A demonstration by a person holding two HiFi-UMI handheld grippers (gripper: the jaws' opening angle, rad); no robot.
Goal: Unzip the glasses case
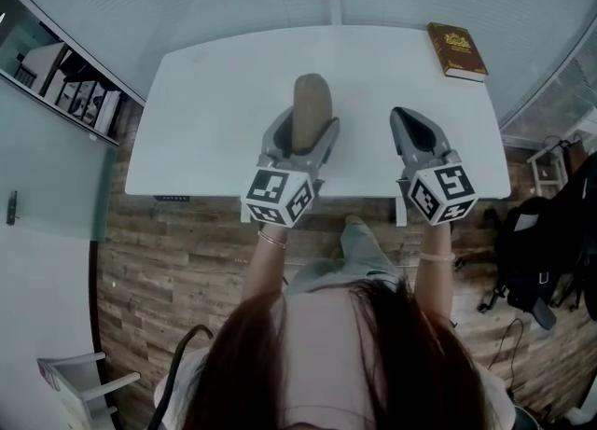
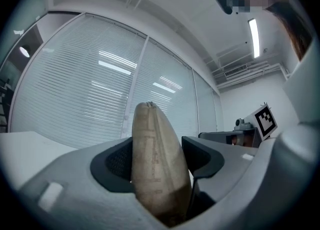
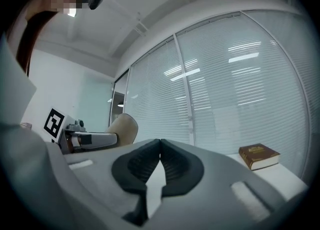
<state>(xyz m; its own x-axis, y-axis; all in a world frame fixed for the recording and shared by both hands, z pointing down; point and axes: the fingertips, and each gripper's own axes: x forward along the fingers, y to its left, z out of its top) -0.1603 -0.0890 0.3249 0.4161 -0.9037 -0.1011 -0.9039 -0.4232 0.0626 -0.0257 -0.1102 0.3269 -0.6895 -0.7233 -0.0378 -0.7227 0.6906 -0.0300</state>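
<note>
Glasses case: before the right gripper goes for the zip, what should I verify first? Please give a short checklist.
1. Glasses case gripped by left gripper: ok, jaws press both its sides.
2. Right gripper empty: ok.
3. Right gripper open to take the pull: not ok, jaws together.
4. Zip pull located: cannot tell, no view shows it.
5. Book clear of the work: ok, on the table's far corner.

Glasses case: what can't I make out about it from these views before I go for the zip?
- Zip pull: not made out anywhere on the case in the left gripper view; too small in the head view.
- Its lower end: hidden inside the left gripper in the head and left gripper views.
- Right gripper view: only its top shows behind that gripper.
</note>
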